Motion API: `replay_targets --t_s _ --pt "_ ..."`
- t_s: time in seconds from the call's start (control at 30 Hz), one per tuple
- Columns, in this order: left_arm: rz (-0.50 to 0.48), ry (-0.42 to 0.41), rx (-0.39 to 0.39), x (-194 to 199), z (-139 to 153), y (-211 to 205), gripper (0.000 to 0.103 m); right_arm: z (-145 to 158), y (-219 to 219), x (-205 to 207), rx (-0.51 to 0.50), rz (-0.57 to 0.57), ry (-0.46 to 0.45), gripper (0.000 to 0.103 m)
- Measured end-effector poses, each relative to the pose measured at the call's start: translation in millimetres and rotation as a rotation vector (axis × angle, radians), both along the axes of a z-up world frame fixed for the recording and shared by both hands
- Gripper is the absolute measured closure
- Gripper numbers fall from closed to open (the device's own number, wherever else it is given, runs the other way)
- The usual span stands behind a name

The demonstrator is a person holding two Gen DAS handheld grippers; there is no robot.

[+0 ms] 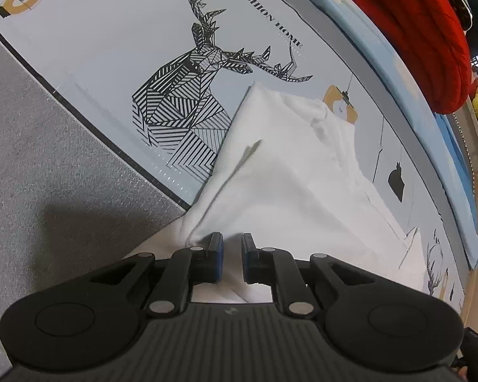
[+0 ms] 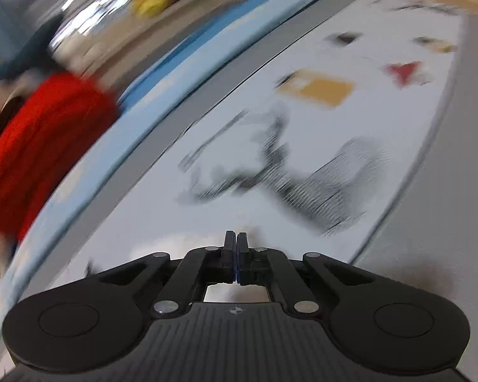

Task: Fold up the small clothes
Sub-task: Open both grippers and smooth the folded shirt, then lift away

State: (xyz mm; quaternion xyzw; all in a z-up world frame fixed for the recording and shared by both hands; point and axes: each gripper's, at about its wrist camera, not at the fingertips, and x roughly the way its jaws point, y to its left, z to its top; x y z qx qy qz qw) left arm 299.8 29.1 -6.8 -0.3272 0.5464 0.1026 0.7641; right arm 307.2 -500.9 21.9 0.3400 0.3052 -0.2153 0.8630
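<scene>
The left claw (image 1: 232,245) has its jaws slightly spread, a narrow gap between the pads, with one white garment (image 1: 290,172) lying just ahead and under the tips; nothing is visibly pinched. The garment's folded edge runs away to the claw's left, across the deer print (image 1: 188,95) on the cloth-covered bench (image 1: 95,47). Grey cloth (image 1: 47,146) lies open to the left. The right claw (image 2: 236,243) is pressed together on nothing, over bare printed cover; that view is blurred. One red pile (image 1: 423,31) sits far ahead.
</scene>
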Motion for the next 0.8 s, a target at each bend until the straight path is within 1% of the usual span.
replay_targets --t_s 0.03,0.07,0.13,0.17,0.2,0.23,0.27,0.3,0.33,0.37,0.4,0.43,0.47,0.5,0.57,0.6,0.63,0.67,0.7,0.73,0.77,0.8 --pt "-0.003 -0.01 0.009 0 3 0 0.09 5 -1 -2 0.006 0.013 -0.026 0.103" --pt "-0.01 -0.027 0.023 1 7 -1 0.09 9 0 -2 0.027 0.048 -0.052 0.1" --pt "-0.022 -0.069 0.046 3 16 -3 0.09 17 8 -1 0.062 0.135 -0.095 0.099" --pt "-0.021 -0.087 0.044 3 19 -3 0.09 19 14 0 0.072 0.186 -0.107 0.098" --pt "-0.022 -0.097 0.041 3 20 -2 0.09 19 21 3 0.088 0.246 -0.111 0.095" --pt "-0.022 -0.099 0.039 4 20 -3 0.09 16 26 8 0.102 0.302 -0.089 0.087" --pt "-0.02 -0.097 0.038 4 20 -3 0.09 10 30 14 0.1 0.326 -0.038 0.083" --pt "-0.016 -0.091 0.033 4 19 -2 0.09 -1 32 19 0.08 0.325 0.049 0.083" --pt "-0.012 -0.084 0.026 4 17 -2 0.09 -14 30 22 0.05 0.295 0.143 0.083" --pt "-0.012 -0.08 0.018 4 16 -1 0.09 -28 23 22 0.02 0.226 0.24 0.083" --pt "-0.017 -0.081 0.014 5 16 -1 0.09 -35 15 19 0.022 0.163 0.281 0.084" --pt "-0.024 -0.086 0.014 5 17 -1 0.09 -35 6 13 0.042 0.101 0.284 0.081" --pt "-0.032 -0.094 0.014 6 18 -1 0.09 -29 0 9 0.059 0.068 0.255 0.08" --pt "-0.041 -0.103 0.015 6 20 -2 0.09 -17 0 7 0.049 0.08 0.202 0.081" --pt "-0.063 -0.119 0.015 6 23 -4 0.09 8 9 5 0.0 0.136 0.115 0.08" --pt "-0.074 -0.124 0.017 7 23 -6 0.09 16 15 3 -0.003 0.171 0.078 0.08" --pt "-0.084 -0.124 0.019 7 23 -6 0.09 22 20 1 0.02 0.218 0.049 0.079" --pt "-0.088 -0.12 0.017 8 22 -6 0.09 21 23 2 0.064 0.269 0.042 0.075" --pt "-0.088 -0.112 0.009 8 19 -6 0.09 16 24 3 0.117 0.304 0.058 0.074" --pt "-0.087 -0.102 -0.007 9 15 -4 0.09 8 26 2 0.163 0.311 0.101 0.074" --pt "-0.083 -0.083 -0.022 9 10 -3 0.09 -4 26 2 0.189 0.294 0.169 0.074" --pt "-0.077 -0.058 -0.033 9 4 0 0.09 -18 24 0 0.193 0.265 0.252 0.074"
